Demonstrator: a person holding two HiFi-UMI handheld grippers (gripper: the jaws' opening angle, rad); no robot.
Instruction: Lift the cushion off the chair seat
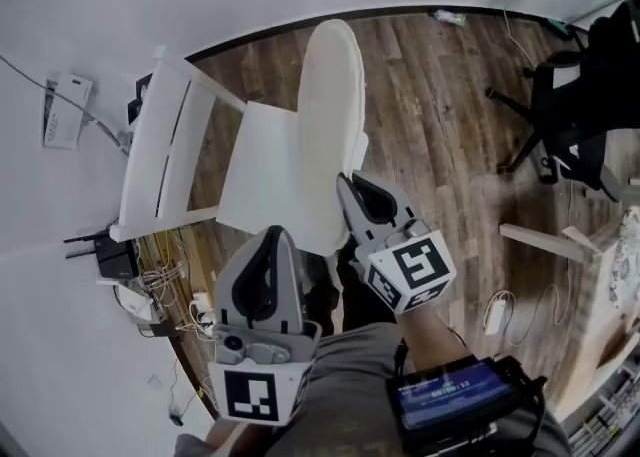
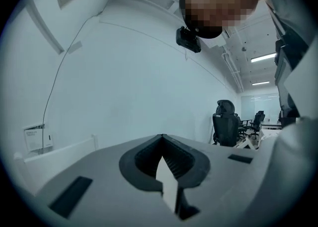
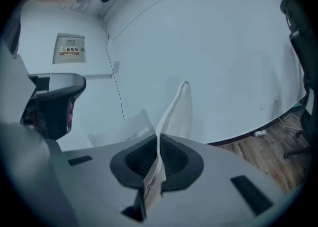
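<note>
Cushion (image 3: 180,112) fabric is nipped between the jaws of the right gripper (image 3: 158,147), which press together on a thin edge of it. Ahead of those jaws the pad rises and stands on edge. The left gripper (image 2: 161,144) is likewise clamped on a narrow white sliver, apparently another bit of the same edge, with only wall beyond its tips.

From the head view the cushion's long axis runs straight away from both grippers. Its near end is at the right jaws, and the left jaws hold just beside and lower. The chair seat (image 1: 255,180) lies flat beyond the left jaws, its backrest (image 1: 160,145) further out. I judge the cushion off the seat — only carrying it clear remains.
</note>
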